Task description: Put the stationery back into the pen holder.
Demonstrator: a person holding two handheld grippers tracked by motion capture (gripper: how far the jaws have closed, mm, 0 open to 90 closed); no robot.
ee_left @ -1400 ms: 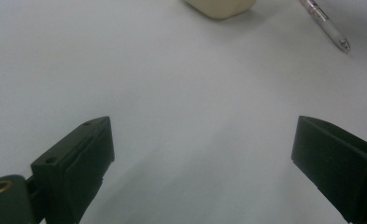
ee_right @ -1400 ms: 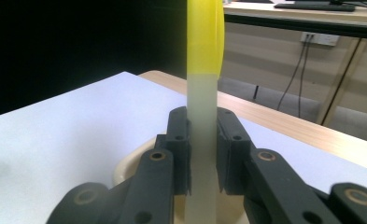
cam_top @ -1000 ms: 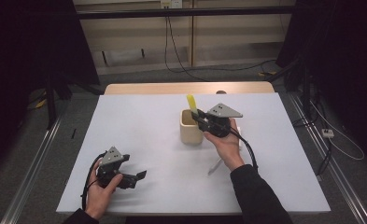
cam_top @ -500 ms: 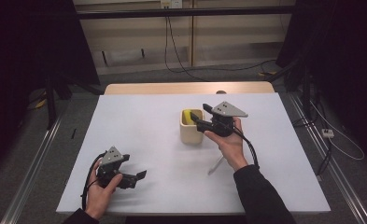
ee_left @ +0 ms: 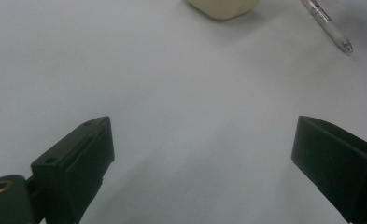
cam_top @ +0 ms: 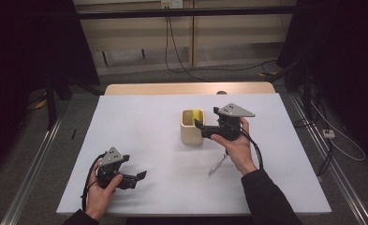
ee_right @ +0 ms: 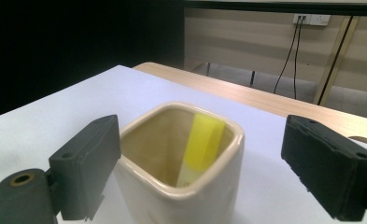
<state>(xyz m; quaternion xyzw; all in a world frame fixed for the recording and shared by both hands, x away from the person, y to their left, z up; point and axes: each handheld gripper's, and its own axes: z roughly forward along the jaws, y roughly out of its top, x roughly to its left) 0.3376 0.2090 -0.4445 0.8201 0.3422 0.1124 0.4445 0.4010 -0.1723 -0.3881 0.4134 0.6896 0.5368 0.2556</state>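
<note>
A cream square cup (cam_top: 191, 132) stands on the white table (cam_top: 139, 122), right of centre. A flat yellow stick (cam_top: 197, 115) leans inside it, against the far wall (ee_right: 202, 142). My right gripper (cam_top: 207, 123) hovers just right of the cup and points at it, open; in the right gripper view (ee_right: 202, 136) its jaws stand either side of the cup (ee_right: 181, 196) without touching it. My left gripper (cam_top: 135, 166) rests near the front left of the table, open, with bare table between its jaws (ee_left: 200, 140).
A clear pen (cam_top: 217, 163) lies on the table in front of the right hand, and the left gripper view catches it (ee_left: 328, 25) beside the cup's base (ee_left: 223, 7). A wooden strip (cam_top: 186, 88) runs along the far table edge. Dark floor and cables surround the table.
The yellow stick, held above the cup by my right gripper a second ago, now sits inside the cup. The right gripper has let go and drawn slightly right. The left gripper has not moved.
</note>
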